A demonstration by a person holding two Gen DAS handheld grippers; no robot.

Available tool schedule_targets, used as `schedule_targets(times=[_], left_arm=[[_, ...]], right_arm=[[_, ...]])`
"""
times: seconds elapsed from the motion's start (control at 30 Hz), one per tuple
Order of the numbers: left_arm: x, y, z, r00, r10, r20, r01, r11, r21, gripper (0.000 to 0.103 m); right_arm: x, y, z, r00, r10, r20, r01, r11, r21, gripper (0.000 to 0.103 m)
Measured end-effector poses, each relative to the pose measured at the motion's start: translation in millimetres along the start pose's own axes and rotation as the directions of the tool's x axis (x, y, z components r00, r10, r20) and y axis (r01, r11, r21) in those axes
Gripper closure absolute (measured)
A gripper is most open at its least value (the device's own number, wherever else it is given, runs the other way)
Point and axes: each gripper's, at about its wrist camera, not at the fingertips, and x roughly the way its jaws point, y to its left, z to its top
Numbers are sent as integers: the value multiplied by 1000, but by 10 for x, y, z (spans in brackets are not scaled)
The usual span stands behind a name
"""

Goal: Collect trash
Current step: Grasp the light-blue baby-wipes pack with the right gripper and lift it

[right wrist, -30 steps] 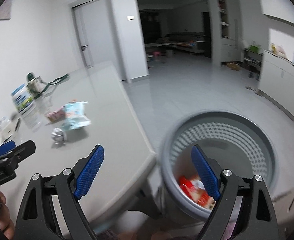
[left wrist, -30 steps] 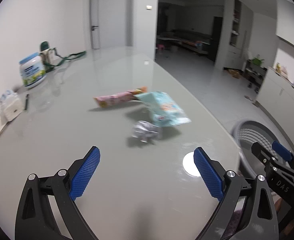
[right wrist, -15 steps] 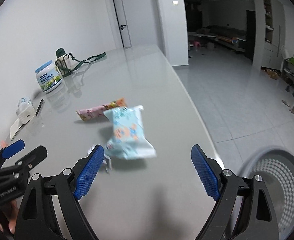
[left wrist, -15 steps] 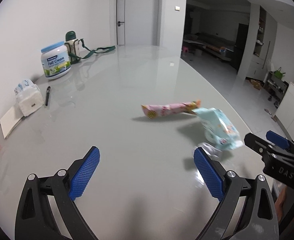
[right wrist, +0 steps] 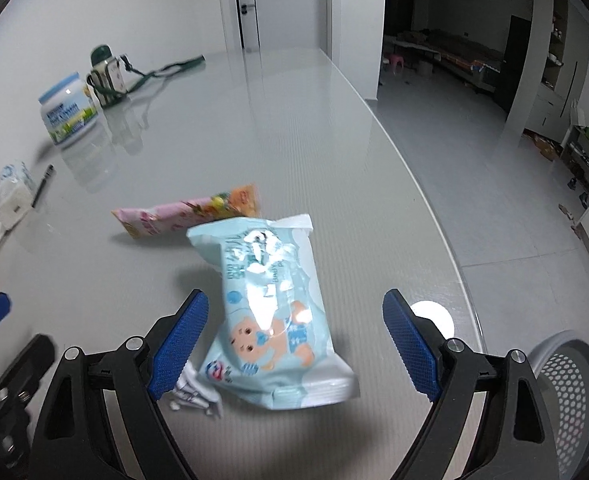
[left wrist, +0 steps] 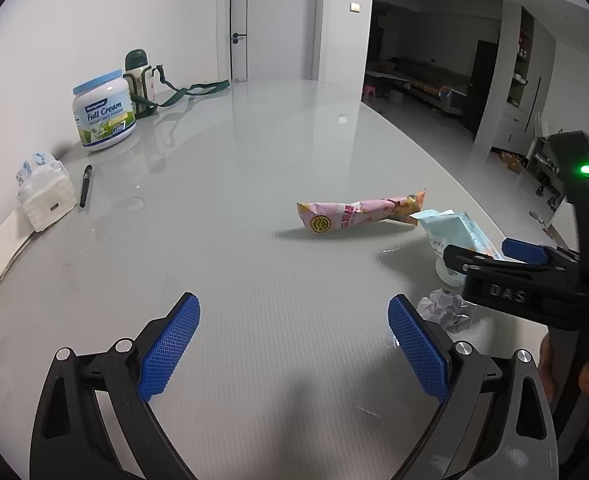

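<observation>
A home: glossy dining table (left wrist: 254, 184), milk-powder tub (left wrist: 104, 110), strapped flask (left wrist: 139, 80), living room sofa (left wrist: 426, 74) beyond.

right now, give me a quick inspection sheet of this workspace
surface: glossy grey table, a few water marks
job's things: blue wipes pack, pink snack wrapper, crumpled foil ball, grey bin beside the table on the floor
clutter: milk powder tub, strapped bottle, tissue pack, pen, notepad
grippers: left gripper open, empty; right gripper open around the wipes pack
cables: nothing seen
surroundings: closed door, dark room beyond
</observation>
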Motion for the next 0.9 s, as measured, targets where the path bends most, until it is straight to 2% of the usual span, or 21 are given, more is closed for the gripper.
schedule_targets(times=[0.13,0.3,0.37,0.43,0.7,0.77,0.9], left_arm=[[24,13,-16,999,-25,-27,25,1000,-9,10],[3,34,-19,999,-37,-25,36,999,-23,10],[2,14,-28,999,-36,-26,36,999,-12,10],[4,-12,-38,999,-37,-29,37,999,0,10],[6,-49,-56,998,-59,-33,59,998,6,10],[25,-82,-63,997,-57,-42,58,998,17,10],[40,-150,-74,995,-76,-64,78,996,31,9]], right_arm=[[52,18,-3,1000,-19,-8,19,1000,-19,18],[64,58,-9,1000,-21,-1,20,999,-43,21],[49,86,-19,1000,-21,1,21,998,-55,37],[41,108,-32,1000,-21,-2,20,997,-70,48],[-260,-76,-141,998,24,54,-24,1000,3,49],[-357,-142,-178,997,32,63,-33,999,23,57],[-507,-275,-263,997,27,73,-31,998,52,58]])
